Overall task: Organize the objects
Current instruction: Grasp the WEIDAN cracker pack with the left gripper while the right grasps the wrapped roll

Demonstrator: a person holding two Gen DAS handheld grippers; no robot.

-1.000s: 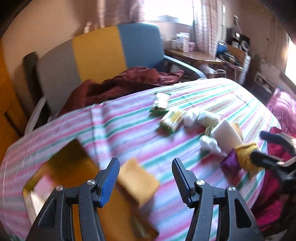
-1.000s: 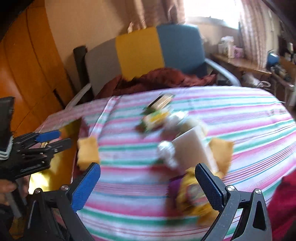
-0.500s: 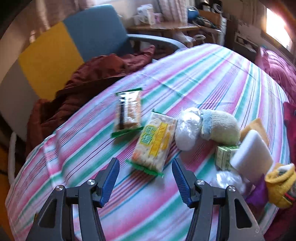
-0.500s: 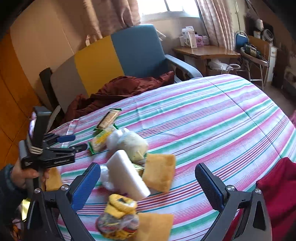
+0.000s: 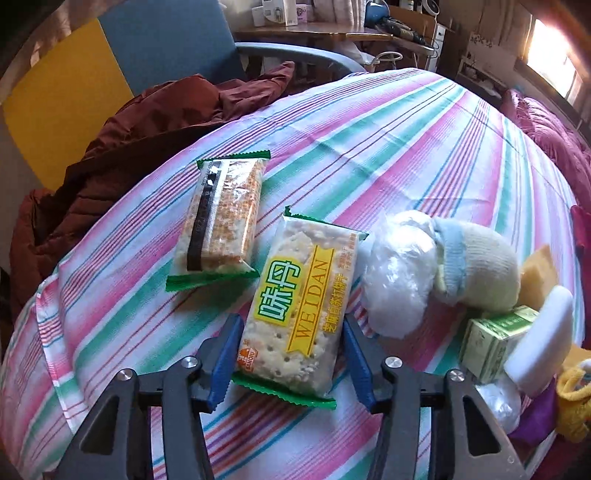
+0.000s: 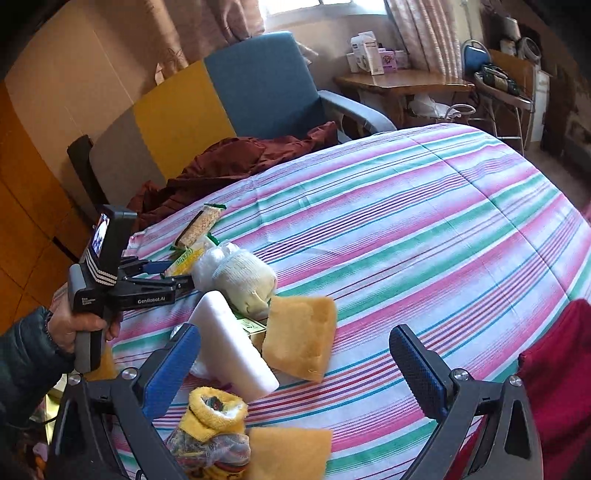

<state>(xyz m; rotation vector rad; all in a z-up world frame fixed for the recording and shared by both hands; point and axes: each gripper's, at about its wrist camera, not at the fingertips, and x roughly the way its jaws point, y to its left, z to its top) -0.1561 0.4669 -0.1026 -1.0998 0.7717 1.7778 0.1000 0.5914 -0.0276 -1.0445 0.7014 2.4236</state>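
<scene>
Left gripper [image 5: 290,363] spread around "WEIDAN" cracker pack [image 5: 300,306]; right gripper [image 6: 295,363] spread, empty.

A lived-in home, probably a bedroom: a striped bedspread [image 6: 424,229] covers what seems to be a bed, a blue-and-yellow armchair [image 6: 236,99] holds crumpled maroon clothing [image 6: 229,162], and patterned curtains [image 6: 417,29] hang beside a cluttered wooden desk [image 6: 402,79].

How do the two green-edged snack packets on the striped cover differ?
The cracker packet carries a yellow label; the cereal bar packet has a dark stripe instead. The cracker packet sits between the open left gripper's jaws; the cereal bar packet lies farther away, untouched. Both lie flat, sealed.
</scene>
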